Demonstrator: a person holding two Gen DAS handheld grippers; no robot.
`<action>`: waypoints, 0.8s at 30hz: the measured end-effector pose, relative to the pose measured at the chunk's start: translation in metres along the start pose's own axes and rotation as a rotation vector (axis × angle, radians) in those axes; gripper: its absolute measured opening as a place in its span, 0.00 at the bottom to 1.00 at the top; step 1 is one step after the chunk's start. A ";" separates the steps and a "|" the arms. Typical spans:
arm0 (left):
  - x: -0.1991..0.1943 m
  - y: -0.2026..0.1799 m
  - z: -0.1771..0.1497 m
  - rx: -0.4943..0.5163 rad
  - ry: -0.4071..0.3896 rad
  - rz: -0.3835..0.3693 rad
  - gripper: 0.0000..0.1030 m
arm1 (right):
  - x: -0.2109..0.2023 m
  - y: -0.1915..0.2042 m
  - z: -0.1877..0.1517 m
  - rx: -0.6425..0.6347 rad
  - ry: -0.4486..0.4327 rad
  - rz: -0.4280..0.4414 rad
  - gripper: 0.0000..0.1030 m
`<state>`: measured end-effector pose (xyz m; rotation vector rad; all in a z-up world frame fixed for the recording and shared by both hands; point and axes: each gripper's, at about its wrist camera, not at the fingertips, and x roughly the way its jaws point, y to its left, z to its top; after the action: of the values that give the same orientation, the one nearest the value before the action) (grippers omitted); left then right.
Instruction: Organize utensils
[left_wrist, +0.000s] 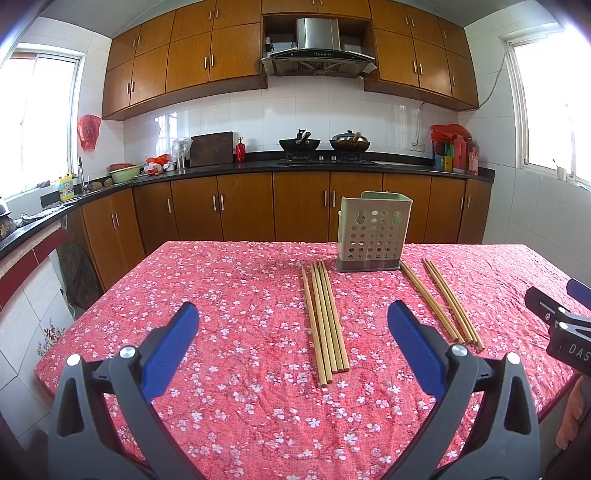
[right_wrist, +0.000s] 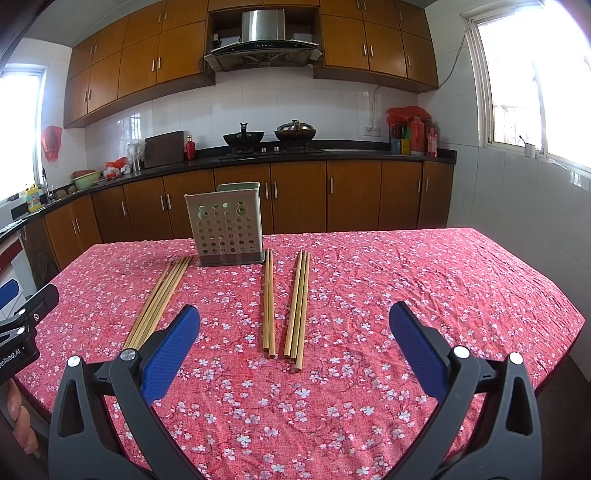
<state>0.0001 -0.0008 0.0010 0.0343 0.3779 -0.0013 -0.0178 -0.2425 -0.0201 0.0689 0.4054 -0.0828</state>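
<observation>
A pale green perforated utensil holder (left_wrist: 373, 236) (right_wrist: 226, 230) stands upright at the far side of the table. Bamboo chopsticks lie flat in front of it in three groups: a bundle of several (left_wrist: 327, 321) (right_wrist: 159, 302), a pair (left_wrist: 430, 301) (right_wrist: 269, 302) and a set of three (left_wrist: 452, 302) (right_wrist: 298, 306). My left gripper (left_wrist: 293, 312) hovers open above the near table, just short of the bundle's near ends. My right gripper (right_wrist: 295, 314) is open too, its fingers straddling the near ends of the pair and the set of three from above. Nothing is held.
The table wears a red floral cloth (left_wrist: 229, 295) (right_wrist: 424, 288). The other gripper's body shows at the frame edges (left_wrist: 561, 325) (right_wrist: 22, 332), with a hand (right_wrist: 18, 417) below it. Behind the table run wooden cabinets and a dark counter (left_wrist: 332, 164) with woks and bottles.
</observation>
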 end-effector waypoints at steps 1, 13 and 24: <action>0.000 0.000 0.000 0.000 0.000 0.000 0.96 | 0.000 0.000 0.000 0.000 -0.001 0.000 0.98; 0.002 -0.001 -0.001 -0.002 0.002 -0.001 0.96 | 0.001 0.000 0.000 0.000 0.000 0.000 0.98; 0.003 -0.001 -0.001 -0.001 0.002 0.000 0.96 | 0.001 0.000 0.000 0.001 0.001 0.000 0.98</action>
<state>0.0023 -0.0021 -0.0007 0.0332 0.3798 -0.0015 -0.0169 -0.2429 -0.0207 0.0699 0.4063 -0.0828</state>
